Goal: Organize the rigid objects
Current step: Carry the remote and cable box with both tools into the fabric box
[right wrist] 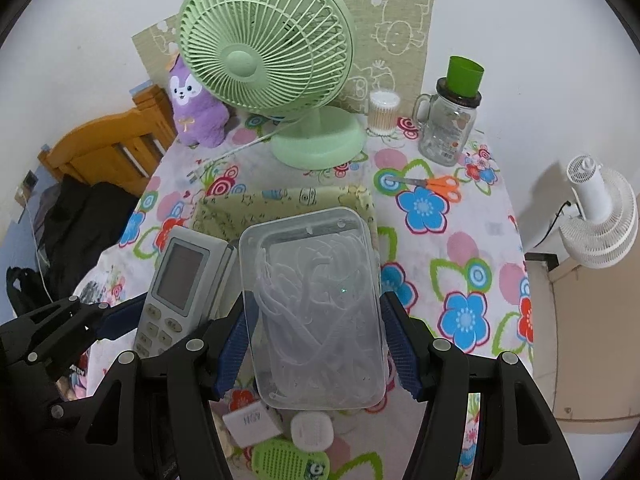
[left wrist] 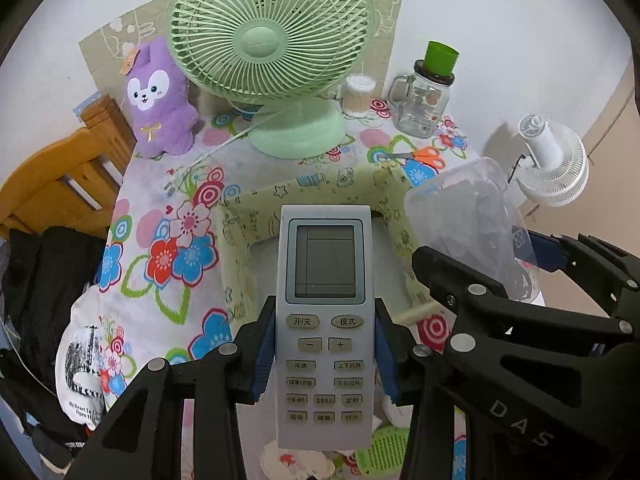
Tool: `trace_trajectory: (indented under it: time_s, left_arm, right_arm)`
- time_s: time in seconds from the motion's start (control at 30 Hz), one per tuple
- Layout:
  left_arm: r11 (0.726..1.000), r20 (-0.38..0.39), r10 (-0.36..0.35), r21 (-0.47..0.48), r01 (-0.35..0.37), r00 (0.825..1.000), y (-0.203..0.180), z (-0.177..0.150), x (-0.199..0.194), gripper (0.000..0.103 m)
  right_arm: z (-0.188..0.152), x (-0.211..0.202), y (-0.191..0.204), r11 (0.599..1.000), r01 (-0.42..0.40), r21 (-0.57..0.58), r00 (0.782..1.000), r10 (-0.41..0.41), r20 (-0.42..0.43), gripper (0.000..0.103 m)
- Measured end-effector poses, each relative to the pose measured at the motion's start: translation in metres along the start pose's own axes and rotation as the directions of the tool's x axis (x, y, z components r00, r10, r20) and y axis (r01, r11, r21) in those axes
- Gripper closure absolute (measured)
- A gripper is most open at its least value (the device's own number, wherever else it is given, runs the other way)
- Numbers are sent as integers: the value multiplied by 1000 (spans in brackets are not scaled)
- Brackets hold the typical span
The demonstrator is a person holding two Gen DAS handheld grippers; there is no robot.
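Floral-clothed desk (right wrist: 460,216) is carrying a yellow fabric bin (left wrist: 240,248). Right gripper (right wrist: 316,344) is pinching a clear plastic box (right wrist: 316,312), left gripper (left wrist: 325,354) is pinching a remote (left wrist: 325,320), both above the bin; side by side, they risk colliding or slipping.

A flowered cloth covers the desk (right wrist: 472,240); on it stand a green fan (right wrist: 316,144), purple plush (right wrist: 198,120), glass jar (right wrist: 446,132), orange scissors (right wrist: 438,186) and fabric bin (right wrist: 288,204).
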State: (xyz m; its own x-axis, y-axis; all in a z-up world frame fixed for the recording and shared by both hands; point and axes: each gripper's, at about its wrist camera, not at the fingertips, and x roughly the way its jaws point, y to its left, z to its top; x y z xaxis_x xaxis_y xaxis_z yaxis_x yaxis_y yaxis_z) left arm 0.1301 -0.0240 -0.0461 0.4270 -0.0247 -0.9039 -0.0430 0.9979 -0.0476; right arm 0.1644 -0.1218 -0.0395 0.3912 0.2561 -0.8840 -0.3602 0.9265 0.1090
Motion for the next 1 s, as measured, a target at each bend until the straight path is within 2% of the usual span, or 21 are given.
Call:
trace_trajectory:
  time_s: [0.27, 0.5, 1.0]
  left_arm:
    - [1000, -17, -4, -24, 4, 1000, 10, 19, 22, 58]
    - [998, -44, -15, -55, 12, 999, 20, 27, 49, 58]
    - [996, -125, -19, -84, 9, 992, 31, 24, 93, 58]
  right_arm:
    - [20, 24, -4, 999, -29, 36, 999, 31, -35, 37]
    - [30, 48, -6, 999, -18, 45, 997, 22, -77, 37]
    - [26, 94, -8, 998, 6, 67, 985, 5, -170, 37]
